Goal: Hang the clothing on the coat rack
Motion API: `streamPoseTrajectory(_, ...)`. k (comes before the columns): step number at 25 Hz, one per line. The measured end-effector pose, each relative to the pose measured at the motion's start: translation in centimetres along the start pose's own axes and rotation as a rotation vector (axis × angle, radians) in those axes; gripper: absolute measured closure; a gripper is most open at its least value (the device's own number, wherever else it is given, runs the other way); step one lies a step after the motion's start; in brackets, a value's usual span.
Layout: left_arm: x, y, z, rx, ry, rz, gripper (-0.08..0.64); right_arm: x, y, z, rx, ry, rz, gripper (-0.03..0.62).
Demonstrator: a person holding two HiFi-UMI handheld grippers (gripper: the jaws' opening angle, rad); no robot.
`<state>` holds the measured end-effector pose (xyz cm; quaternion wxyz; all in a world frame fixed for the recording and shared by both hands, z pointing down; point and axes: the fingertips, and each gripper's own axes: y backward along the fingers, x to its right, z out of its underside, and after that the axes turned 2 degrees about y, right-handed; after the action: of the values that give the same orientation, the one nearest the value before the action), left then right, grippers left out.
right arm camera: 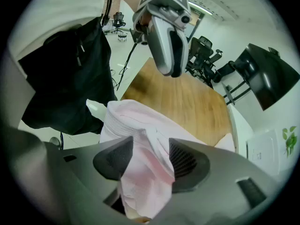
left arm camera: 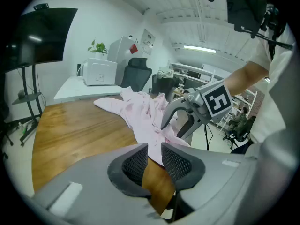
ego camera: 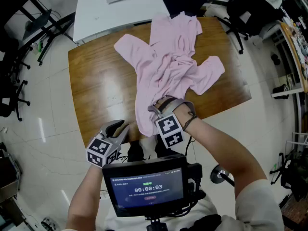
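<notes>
1. The left claw (ego camera: 119, 127) hovers just off the near edge of the brown wooden table (ego camera: 98, 88). Its jaws stand a narrow gap apart with nothing in them.
2. The pale pink cloth garment (ego camera: 168, 66) lies spread on the table, its long axis running from far edge to near edge, just right of the left claw.
3. The right claw (ego camera: 159, 107) is the nearer one. It pinches the garment's near hem at the table's near edge, with cloth bunched between its jaws.

A brown wooden table (ego camera: 96, 85) stands on a pale, glossy tiled floor (ego camera: 43, 124). Just beyond its far edge a white table (ego camera: 91, 13) carries a printer (left arm camera: 100, 72) and a potted plant (left arm camera: 97, 47). Black office chairs (ego camera: 239, 13) stand near the far right corner. A strip light (left arm camera: 199, 49) glows overhead.
</notes>
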<state>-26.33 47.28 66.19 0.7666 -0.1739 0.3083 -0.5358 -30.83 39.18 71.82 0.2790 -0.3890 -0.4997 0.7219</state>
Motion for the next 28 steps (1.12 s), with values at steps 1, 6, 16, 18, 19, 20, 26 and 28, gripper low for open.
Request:
streamPoseTrajectory(1, 0.1, 0.0, 0.0, -0.001, -0.001, 0.0, 0.462, -0.2, -0.5, 0.1, -0.004, -0.019, -0.014, 0.336)
streamPoseTrajectory(6, 1.1, -0.2, -0.4, -0.022, -0.005, 0.005, 0.462, -0.1, -0.6, 0.6, 0.027, -0.147, 0.011, 0.549)
streamPoseTrajectory(16, 1.9, -2.5, -1.7, -0.018, -0.062, -0.002, 0.451, 1.9, 5.2, 3.5, 0.163, -0.419, 0.244, 0.586)
streamPoseTrajectory(18, 2.3, -3.2, -2.1, -0.023, -0.075, 0.001, 0.444, 2.1, 6.2, 4.4, 0.176, -0.457, 0.283, 0.586)
streamPoseTrajectory(19, 2.4, -3.5, -2.2, -0.025, -0.081, 0.001, 0.44, 2.2, 6.7, 4.8, 0.184, -0.478, 0.302, 0.586)
streamPoseTrajectory(20, 2.6, -3.8, -2.4, -0.026, -0.087, -0.001, 0.434, 2.4, 7.3, 5.2, 0.192, -0.499, 0.321, 0.586)
streamPoseTrajectory(26, 3.7, -5.6, -3.9, -0.011, -0.142, -0.013, 0.354, 4.1, 10.2, 7.1, 0.244, -0.618, 0.423, 0.586)
streamPoseTrajectory(28, 4.1, -6.2, -4.1, -0.013, -0.163, -0.007, 0.342, 4.7, 11.0, 7.5, 0.253, -0.641, 0.445, 0.586)
